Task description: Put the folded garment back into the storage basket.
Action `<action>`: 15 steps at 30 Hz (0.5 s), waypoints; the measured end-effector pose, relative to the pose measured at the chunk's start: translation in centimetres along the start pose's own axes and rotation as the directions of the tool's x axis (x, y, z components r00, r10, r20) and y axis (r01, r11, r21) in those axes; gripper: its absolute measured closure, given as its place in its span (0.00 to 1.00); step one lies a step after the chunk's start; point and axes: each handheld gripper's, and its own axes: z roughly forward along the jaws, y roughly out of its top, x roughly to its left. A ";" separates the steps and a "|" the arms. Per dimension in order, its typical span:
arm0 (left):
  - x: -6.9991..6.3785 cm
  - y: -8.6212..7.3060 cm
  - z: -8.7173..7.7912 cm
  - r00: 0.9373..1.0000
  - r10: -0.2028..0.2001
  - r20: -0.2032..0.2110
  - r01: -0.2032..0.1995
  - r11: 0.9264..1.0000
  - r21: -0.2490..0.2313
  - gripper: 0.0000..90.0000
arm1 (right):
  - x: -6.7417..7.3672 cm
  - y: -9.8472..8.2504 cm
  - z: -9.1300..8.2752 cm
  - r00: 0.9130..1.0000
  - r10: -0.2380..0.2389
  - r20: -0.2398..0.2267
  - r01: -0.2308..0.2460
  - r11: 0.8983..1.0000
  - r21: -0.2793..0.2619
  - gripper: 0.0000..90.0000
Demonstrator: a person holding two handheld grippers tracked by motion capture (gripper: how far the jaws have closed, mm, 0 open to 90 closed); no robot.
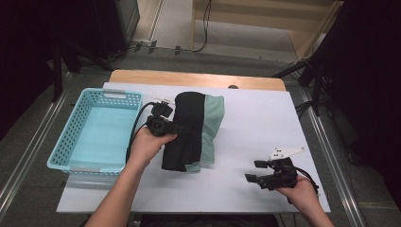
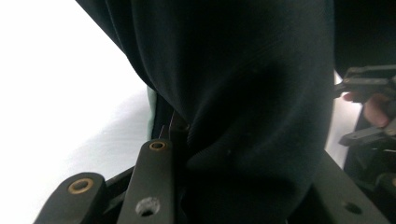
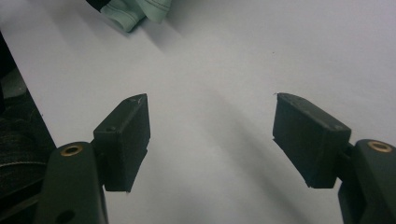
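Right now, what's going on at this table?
A person works with a gripper in each hand. The left gripper is clamped on a folded black and mint-green garment in the middle of the white table, beside an empty light-blue basket at the left. The right gripper rests open near the table's right front edge, nothing between its jaws. The garment is not yet in the basket.
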 end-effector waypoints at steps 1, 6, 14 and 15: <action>0.0 0.1 -0.2 1.000 -0.003 0.001 0.003 1.000 -0.003 0.75 | 0.0 0.0 0.0 1.000 -0.001 -0.001 0.001 1.000 -0.001 0.29; -0.3 0.6 -1.2 0.999 0.010 -0.036 -0.009 1.000 0.012 0.75 | 0.0 0.1 0.2 1.000 -0.001 -0.005 0.001 1.000 0.005 0.29; 0.0 1.1 -2.9 0.999 -0.004 -0.031 0.005 1.000 0.008 0.75 | -0.3 0.4 0.5 1.000 -0.006 -0.010 0.006 1.000 0.006 0.29; 0.0 1.1 -3.1 0.999 -0.005 -0.035 0.005 1.000 0.005 0.75 | -0.3 0.5 0.5 1.000 -0.007 -0.010 0.007 1.000 0.007 0.29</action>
